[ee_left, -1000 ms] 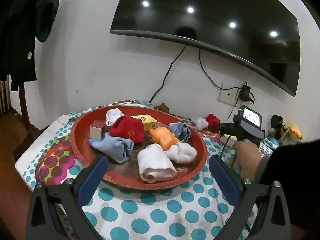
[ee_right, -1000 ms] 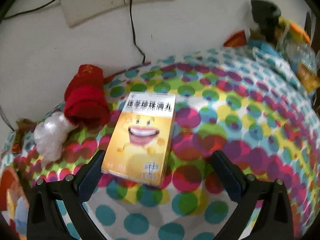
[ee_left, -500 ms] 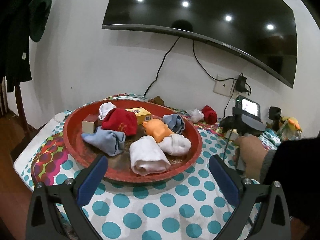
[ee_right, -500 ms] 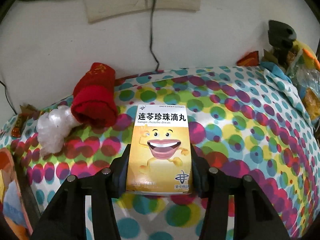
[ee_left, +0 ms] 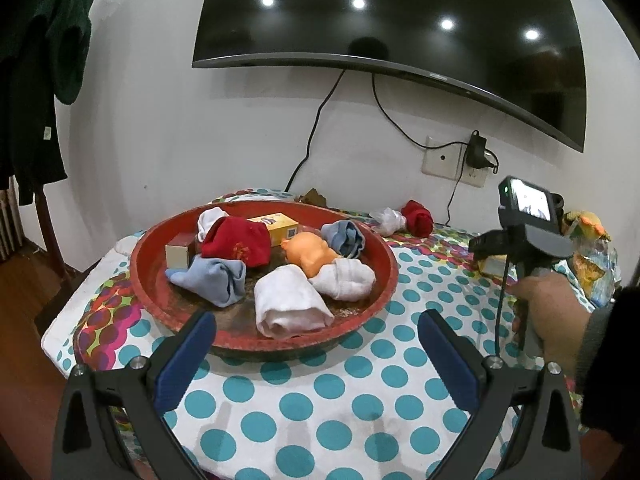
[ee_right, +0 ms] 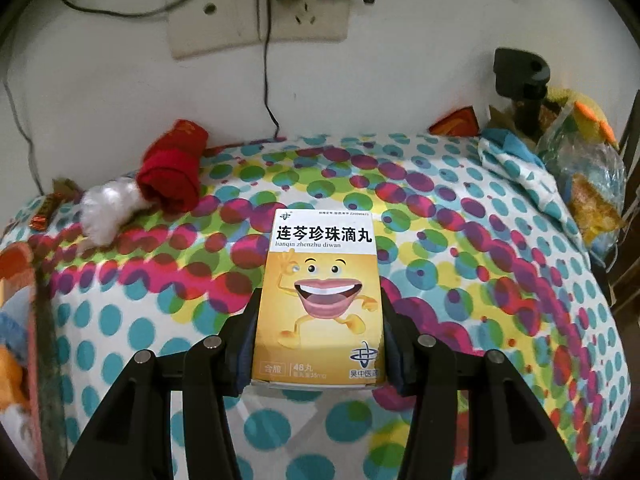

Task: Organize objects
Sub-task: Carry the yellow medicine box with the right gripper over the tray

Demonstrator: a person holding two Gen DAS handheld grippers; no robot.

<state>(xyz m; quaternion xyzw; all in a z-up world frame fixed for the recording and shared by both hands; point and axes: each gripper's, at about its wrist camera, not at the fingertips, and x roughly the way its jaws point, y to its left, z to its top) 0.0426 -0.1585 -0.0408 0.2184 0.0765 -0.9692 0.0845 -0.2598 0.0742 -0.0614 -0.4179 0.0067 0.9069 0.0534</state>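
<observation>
My right gripper [ee_right: 318, 344] is shut on a yellow medicine box [ee_right: 320, 292] with a smiling cartoon face, held just above the dotted tablecloth. In the left wrist view the box [ee_left: 493, 266] shows as a sliver at the right gripper [ee_left: 486, 250]. My left gripper [ee_left: 316, 354] is open and empty, at the near rim of a red round tray [ee_left: 384, 280]. The tray holds rolled socks in red, white and blue, an orange toy [ee_left: 310, 252], a yellow box [ee_left: 278, 226] and a small brown box [ee_left: 178, 250].
A red rolled sock [ee_right: 174, 174] and a white plastic wad [ee_right: 106, 210] lie near the wall behind the held box. Bags and clutter [ee_right: 580, 172] crowd the table's right end. A wall socket [ee_right: 256, 20] with cables and a TV [ee_left: 400, 20] hang above.
My right gripper closed on the medicine box and lifted it slightly, squaring it up. My left gripper drew back a little from the tray and stayed open.
</observation>
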